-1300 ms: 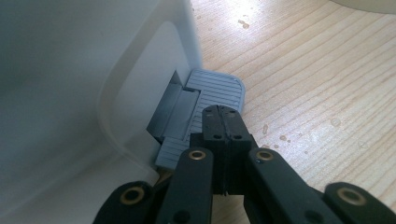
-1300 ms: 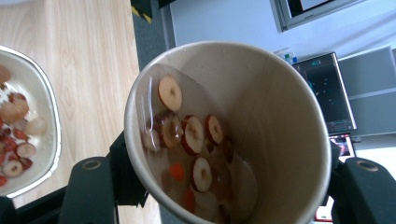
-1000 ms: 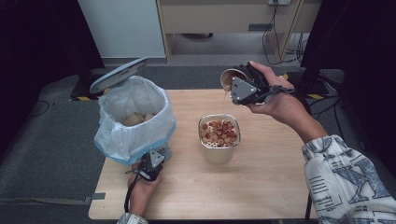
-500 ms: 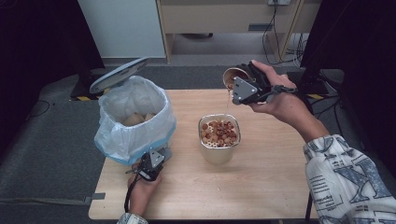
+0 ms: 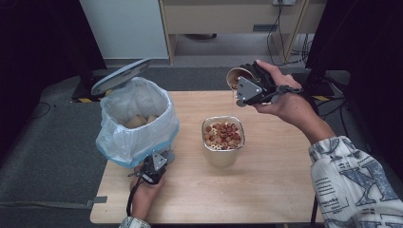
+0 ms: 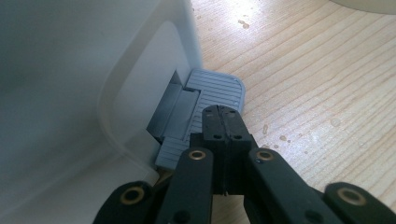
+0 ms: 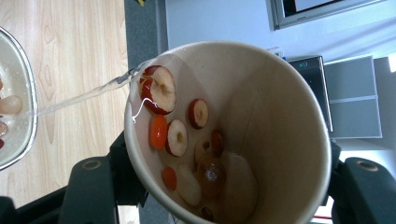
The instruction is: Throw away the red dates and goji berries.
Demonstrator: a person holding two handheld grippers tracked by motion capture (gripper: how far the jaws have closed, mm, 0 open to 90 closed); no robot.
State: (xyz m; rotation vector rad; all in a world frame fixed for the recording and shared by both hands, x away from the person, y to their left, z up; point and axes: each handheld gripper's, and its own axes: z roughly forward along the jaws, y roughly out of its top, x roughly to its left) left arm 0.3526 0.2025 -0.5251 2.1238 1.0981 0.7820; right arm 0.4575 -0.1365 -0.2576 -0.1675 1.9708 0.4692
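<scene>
Paper cup [image 7: 229, 135] tipped, draining into the bowl [image 5: 223, 139].
We kept the right gripper [image 5: 250, 89] clamped on it at one o'clock; left gripper [image 6: 223, 122], jaws together, pressed the bin pedal [image 6: 205, 100].

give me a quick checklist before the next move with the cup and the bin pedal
1. Right tool gripping the paper cup: ok, cup sits tilted between its jaws.
2. Liquid stream landing in the metal bowl: ok.
3. Fruit slices staying inside the cup: ok, clinging to the wall near the rim.
4. Left tool on the bin pedal: ok, shut jaws rest on it.
5. Bin lid open: ok.
6. Cup fully drained: cannot tell.
</scene>
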